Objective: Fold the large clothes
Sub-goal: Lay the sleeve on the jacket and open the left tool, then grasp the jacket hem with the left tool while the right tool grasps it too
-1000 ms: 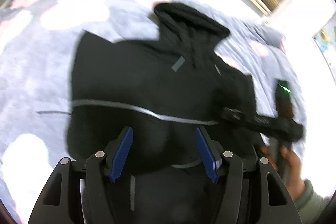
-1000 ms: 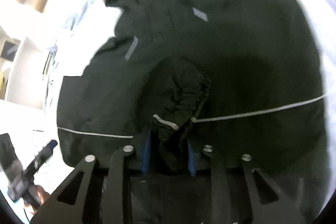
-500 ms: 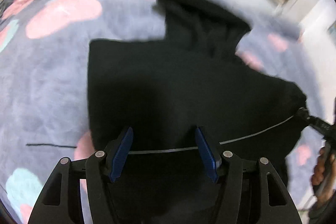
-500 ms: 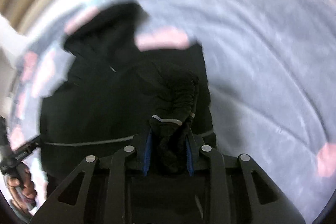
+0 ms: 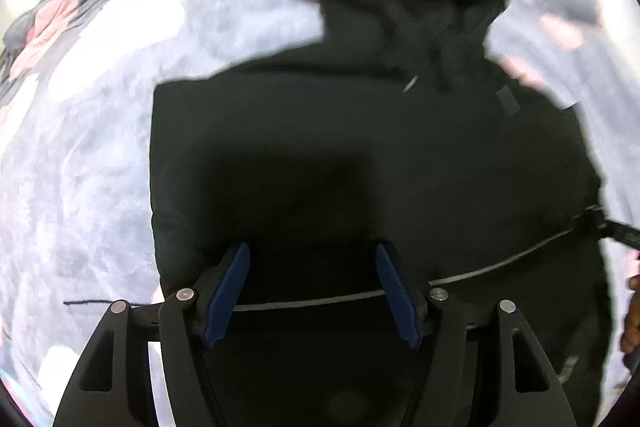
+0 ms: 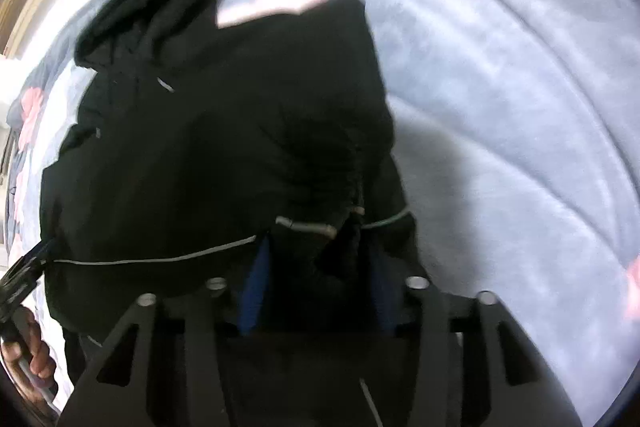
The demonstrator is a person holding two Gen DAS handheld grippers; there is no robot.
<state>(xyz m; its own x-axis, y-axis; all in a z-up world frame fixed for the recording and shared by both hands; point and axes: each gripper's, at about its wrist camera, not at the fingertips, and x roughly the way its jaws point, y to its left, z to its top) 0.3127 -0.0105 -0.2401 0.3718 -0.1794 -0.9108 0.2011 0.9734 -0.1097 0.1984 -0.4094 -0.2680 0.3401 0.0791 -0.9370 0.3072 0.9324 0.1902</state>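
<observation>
Right wrist view shows the right gripper (image 6: 316, 267) clenched on a bunched edge of the black hoodie (image 6: 208, 155), spread lengthwise ahead on the blanket (image 6: 520, 107), while the left gripper (image 5: 312, 291) hovers released above its hem

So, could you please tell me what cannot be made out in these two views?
- Left wrist view: the hoodie is blurred; whether the left gripper touches it is unclear.
- Left wrist view: the right gripper is cut off by the edge.
- Right wrist view: the pads are mostly hidden by the bunched sleeve.
- Right wrist view: the hem is hidden behind the gripper body.
</observation>
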